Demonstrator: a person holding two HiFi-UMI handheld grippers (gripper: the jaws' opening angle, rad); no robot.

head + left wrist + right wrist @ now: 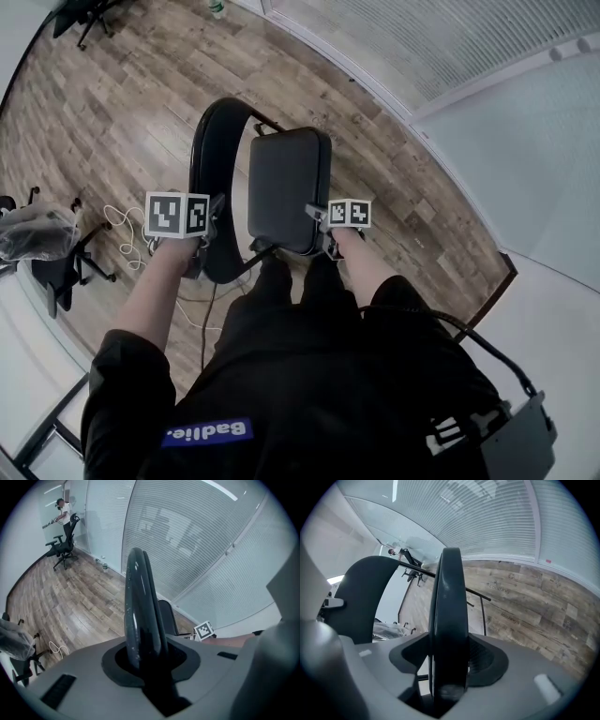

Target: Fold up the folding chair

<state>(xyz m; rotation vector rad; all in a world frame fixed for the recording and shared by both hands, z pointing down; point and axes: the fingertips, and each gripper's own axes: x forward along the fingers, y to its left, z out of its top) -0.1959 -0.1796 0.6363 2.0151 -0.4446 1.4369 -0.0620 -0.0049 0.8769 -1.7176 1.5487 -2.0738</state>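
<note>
A black folding chair stands on the wood floor right in front of me. Its padded seat [289, 183] is tipped up, close beside the curved backrest [211, 141]. My left gripper [208, 248] is shut on the backrest's rim [140, 606], which fills the gap between its jaws [145, 663]. My right gripper [322, 234] is shut on the edge of the seat [449, 611], which runs up between its jaws [447, 677]. From the right gripper view the backrest [365, 592] shows at the left, with a thin frame tube [476, 594] behind the seat.
An office chair [56, 267] draped in plastic stands at the left, with a white cable [127, 234] on the floor beside it. Glass walls with blinds [441, 47] close off the right. Far off, a person [63, 510] stands by another office chair [63, 548].
</note>
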